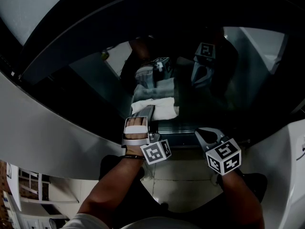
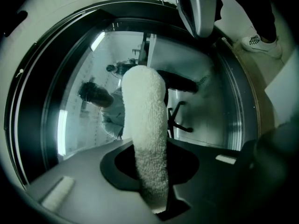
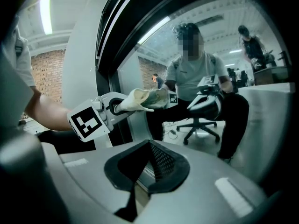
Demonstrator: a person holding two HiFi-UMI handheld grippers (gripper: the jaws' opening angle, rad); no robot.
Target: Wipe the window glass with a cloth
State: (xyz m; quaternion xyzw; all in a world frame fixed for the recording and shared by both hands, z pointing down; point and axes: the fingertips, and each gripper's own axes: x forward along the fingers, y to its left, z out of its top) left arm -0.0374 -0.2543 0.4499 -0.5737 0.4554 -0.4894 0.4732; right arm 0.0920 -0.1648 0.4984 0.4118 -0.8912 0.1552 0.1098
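The white terry cloth [image 1: 156, 107] is pressed flat to the dark window glass [image 1: 252, 66], low in the pane. My left gripper [image 1: 142, 120] is shut on the cloth. In the left gripper view the cloth [image 2: 145, 125] stands as a thick roll between the jaws, its top end against the glass [image 2: 77, 125]. My right gripper [image 1: 206, 135] hovers to the right near the bottom rail, shut with nothing in it. The right gripper view shows its jaws [image 3: 149, 160] closed together, and the left gripper [image 3: 100, 115] holding the cloth [image 3: 140, 99] to the pane.
A dark frame [image 1: 62, 51] borders the glass, with a white wall [image 1: 43, 128] to the left and a white surface [image 1: 286, 175] at right. The bottom rail [image 1: 178, 128] runs under the cloth. The glass reflects a seated person and an office chair [image 3: 198, 122].
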